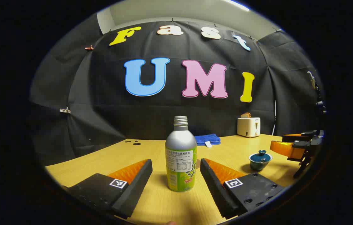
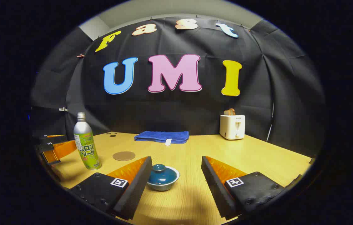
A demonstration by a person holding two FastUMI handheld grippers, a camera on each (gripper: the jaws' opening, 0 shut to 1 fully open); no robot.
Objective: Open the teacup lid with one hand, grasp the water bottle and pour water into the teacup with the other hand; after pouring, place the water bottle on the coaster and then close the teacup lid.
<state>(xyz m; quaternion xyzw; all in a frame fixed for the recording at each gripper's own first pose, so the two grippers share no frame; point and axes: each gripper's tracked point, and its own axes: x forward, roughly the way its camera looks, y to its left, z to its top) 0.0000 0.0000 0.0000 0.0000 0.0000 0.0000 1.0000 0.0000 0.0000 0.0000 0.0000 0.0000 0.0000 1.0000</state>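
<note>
A silver bottle (image 1: 181, 156) with a green label and no cap stands upright on the wooden table (image 1: 151, 150). My left gripper (image 1: 176, 167) is open, its fingers on either side of the bottle with gaps to both. The teal teacup (image 1: 260, 160) with its lid on sits to the right. In the right gripper view the lidded teacup (image 2: 163, 177) sits just inside the left finger of my open right gripper (image 2: 176, 165), untouched. The bottle (image 2: 86, 143) stands at the left there, and a round brown coaster (image 2: 123, 155) lies beside it. The right gripper (image 1: 292, 147) also shows at the right edge of the left gripper view.
A folded blue cloth (image 2: 162, 137) lies at the back of the table. A white toaster (image 2: 232, 126) stands at the back right. The left gripper's orange fingers (image 2: 58, 149) show at the left edge of the right gripper view.
</note>
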